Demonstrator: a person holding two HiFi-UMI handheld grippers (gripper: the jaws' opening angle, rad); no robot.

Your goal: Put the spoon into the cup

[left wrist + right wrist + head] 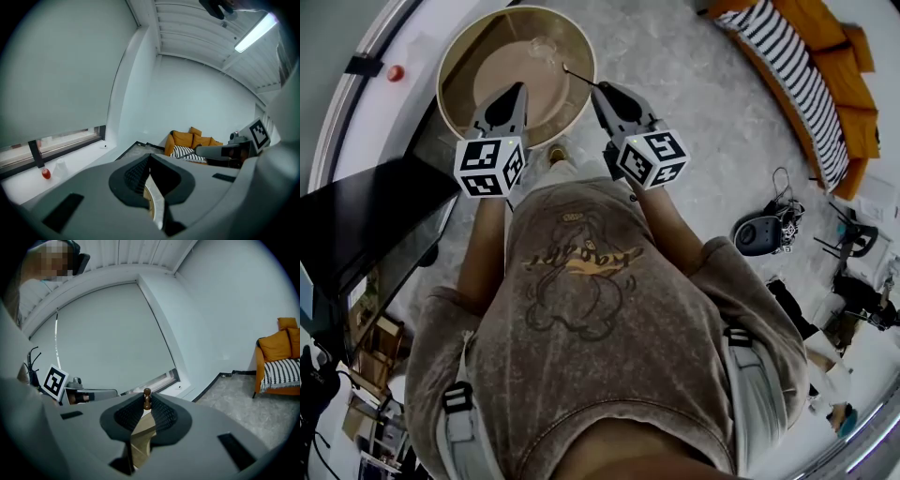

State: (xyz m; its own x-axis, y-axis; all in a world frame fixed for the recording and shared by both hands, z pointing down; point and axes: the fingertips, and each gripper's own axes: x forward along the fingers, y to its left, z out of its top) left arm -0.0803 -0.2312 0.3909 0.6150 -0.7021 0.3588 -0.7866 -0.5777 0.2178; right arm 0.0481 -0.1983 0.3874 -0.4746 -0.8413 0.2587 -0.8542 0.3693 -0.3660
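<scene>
A clear glass cup [542, 47] stands on the round tan table [455, 66] at the top of the head view. My right gripper [602, 91] is shut on a thin dark spoon [579, 76], which sticks out toward the cup and stops short of it. In the right gripper view the spoon's brown knobbed end [147, 398] pokes up between the pads of the right gripper [147, 405]. My left gripper [510, 101] hovers over the table's near side, shut and holding nothing. In its own view the left gripper [150, 158] shows only the table's rim below it.
An orange sofa with a striped cushion [806, 66] stands at the right. A black cabinet [366, 225] is at the left, and a red object [395, 72] sits on the window sill. Cables and gear [764, 234] lie on the floor at the right.
</scene>
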